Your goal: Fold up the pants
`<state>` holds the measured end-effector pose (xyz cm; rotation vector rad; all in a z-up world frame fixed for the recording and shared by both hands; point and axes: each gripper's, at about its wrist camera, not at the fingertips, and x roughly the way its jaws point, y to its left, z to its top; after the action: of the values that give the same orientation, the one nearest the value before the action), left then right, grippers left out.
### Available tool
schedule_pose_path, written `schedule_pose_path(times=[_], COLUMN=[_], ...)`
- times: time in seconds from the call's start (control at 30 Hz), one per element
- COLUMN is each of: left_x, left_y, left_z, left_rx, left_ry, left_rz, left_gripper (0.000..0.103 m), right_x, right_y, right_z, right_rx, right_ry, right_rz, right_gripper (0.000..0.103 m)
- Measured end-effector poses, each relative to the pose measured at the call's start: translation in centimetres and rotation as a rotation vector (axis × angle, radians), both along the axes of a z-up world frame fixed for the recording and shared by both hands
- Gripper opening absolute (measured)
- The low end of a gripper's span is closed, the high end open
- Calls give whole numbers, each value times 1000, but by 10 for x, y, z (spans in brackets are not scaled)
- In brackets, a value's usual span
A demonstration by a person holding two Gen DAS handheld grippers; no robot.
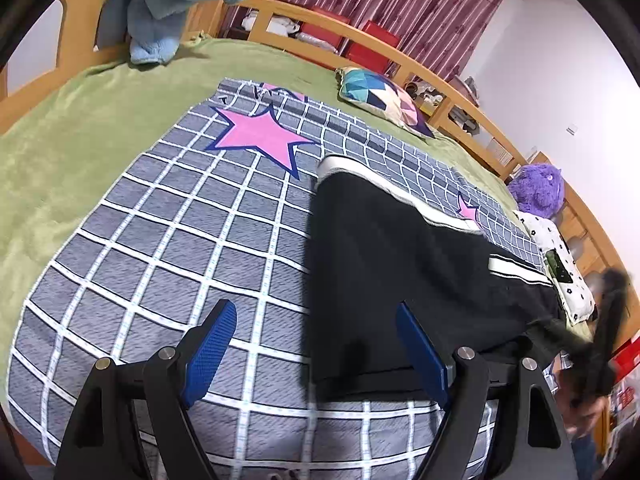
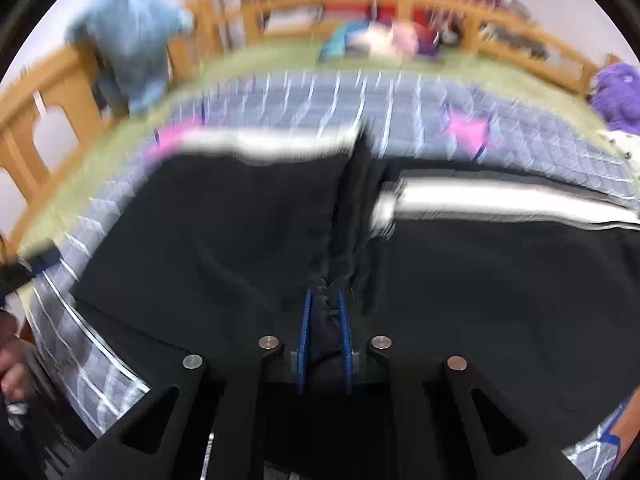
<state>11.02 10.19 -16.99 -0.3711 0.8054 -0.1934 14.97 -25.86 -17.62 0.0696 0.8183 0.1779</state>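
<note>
Black pants [image 1: 384, 256] with white side stripes lie on a grey checked quilt [image 1: 168, 232] on the bed. My left gripper [image 1: 316, 316] is open and empty, hovering over the quilt at the pants' near left edge. In the blurred right wrist view my right gripper [image 2: 326, 300] is shut on a bunched fold of the black pants [image 2: 224, 232] near their middle. A white stripe [image 2: 500, 196] runs along the right part. The right gripper also shows as a dark blur in the left wrist view [image 1: 600, 344].
The quilt has pink stars [image 1: 260, 136] and lies on a green blanket [image 1: 52, 152]. A blue plush [image 1: 168, 4], a patterned cushion [image 1: 384, 96], a purple plush [image 1: 538, 190] and a white spotted pillow [image 1: 564, 264] sit around it. A wooden bed rail [image 1: 400, 56] runs behind.
</note>
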Motion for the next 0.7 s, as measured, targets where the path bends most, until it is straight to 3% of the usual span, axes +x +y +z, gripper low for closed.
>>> schedule_pose_path(times=[0.1, 0.3, 0.33, 0.4, 0.43, 0.47, 0.63, 0.67, 0.7], left_x=[1, 4, 3, 2, 1, 2, 4, 4, 5], left_y=[5, 9, 10, 10, 10, 9, 4, 3, 2], left_z=[-6, -14, -13, -11, -11, -11, -14, -14, -14], left_rx=[-23, -97, -108, -123, -127, -128, -113, -113, -114], left_ry=[-1, 55, 52, 42, 39, 40, 60, 63, 63], left_rz=[-11, -35, -36, -35, -34, -35, -33, -34, -32], left_gripper=[81, 81, 81, 81, 81, 81, 81, 81, 81], right_x=[-35, -38, -41, -46, -45, -43, -3, 9, 17], right_y=[-33, -7, -6, -8, -10, -12, -9, -10, -9], right_z=[26, -30, -31, -16, -8, -1, 3, -4, -9], right_rx=[184, 16, 5, 22, 46, 63, 15, 4, 0], right_ry=[-96, 90, 82, 49, 36, 17, -8, 5, 21], right_rz=[-78, -46, -43, -28, -27, -34, -62, -85, -98], right_gripper=[12, 17, 18, 33, 51, 59, 59, 54, 41])
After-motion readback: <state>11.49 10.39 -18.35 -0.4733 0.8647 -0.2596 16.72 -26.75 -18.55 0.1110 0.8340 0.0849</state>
